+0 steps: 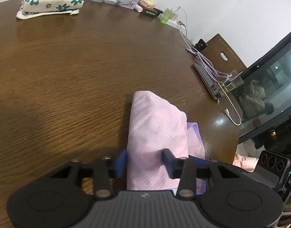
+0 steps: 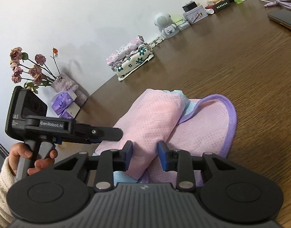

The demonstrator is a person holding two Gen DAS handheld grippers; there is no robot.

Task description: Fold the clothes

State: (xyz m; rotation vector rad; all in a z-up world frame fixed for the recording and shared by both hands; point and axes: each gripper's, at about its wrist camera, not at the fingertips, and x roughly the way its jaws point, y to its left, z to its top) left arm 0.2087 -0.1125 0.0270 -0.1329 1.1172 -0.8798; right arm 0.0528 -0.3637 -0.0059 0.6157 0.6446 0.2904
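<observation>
My left claw [image 1: 145, 163] has its fingers set wide on either side of the folded pink garment [image 1: 155, 129], which fills the gap between them; whether they press it I cannot tell. My right claw [image 2: 145, 156] stands part open around a fold of the same garment [image 2: 155, 121], its pads apart from the cloth on the right side. The garment lies near the surface's [image 1: 69, 66] near edge, purple trim [image 2: 231, 117] to the right. Bare wood lies open ahead. One pile [image 1: 52, 0] of folded clothes sits by the far wall.
</observation>
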